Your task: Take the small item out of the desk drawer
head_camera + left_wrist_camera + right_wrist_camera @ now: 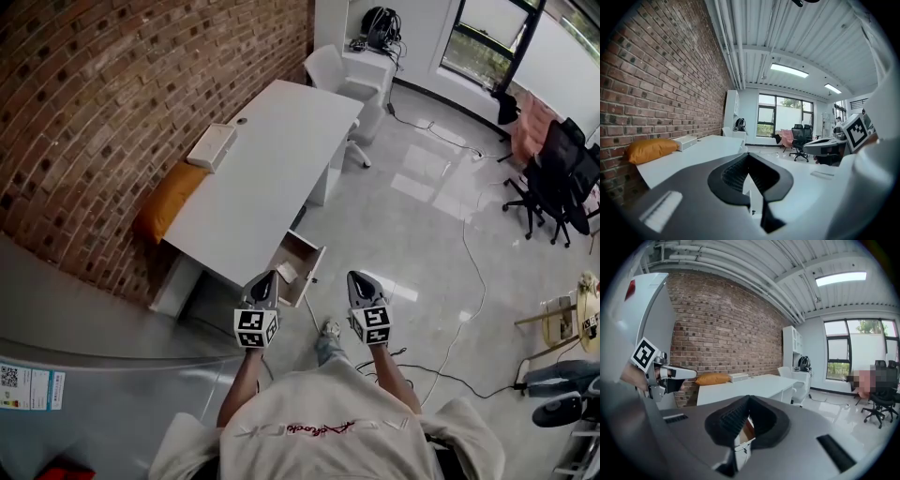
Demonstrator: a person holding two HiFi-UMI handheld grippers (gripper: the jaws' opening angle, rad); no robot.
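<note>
A small pale flat item (286, 272), too small to make out further, lies inside the open desk drawer with a wood-coloured interior and white front (304, 247). The drawer is pulled out from the near end of the long white desk (262, 159), below its top.

Just on the near side of the drawer, the left gripper (267, 277) hovers with its tips close to the drawer's corner. The right gripper (357, 277) is beside it over the floor, a little apart from the drawer. Both are held level, side by side, pointing away from the person, whose bare forearms (241, 389) reach forward and down from a pale shirt.

In its own view the left gripper (749, 155) has its jaws pressed together at the tips with nothing held. The right gripper (749, 398) is likewise closed tip to tip and empty, with the drawer visible beyond, through the gap lower down between its jaws.

On the desk's far side are a white rectangular box (212, 146) and an orange cushion (169, 199), wedged against the red brick wall (103, 94). A white chair (335, 67) stands at the desk's far end, and black office chairs (561, 178) stand well apart across the glossy grey floor (422, 216).
</note>
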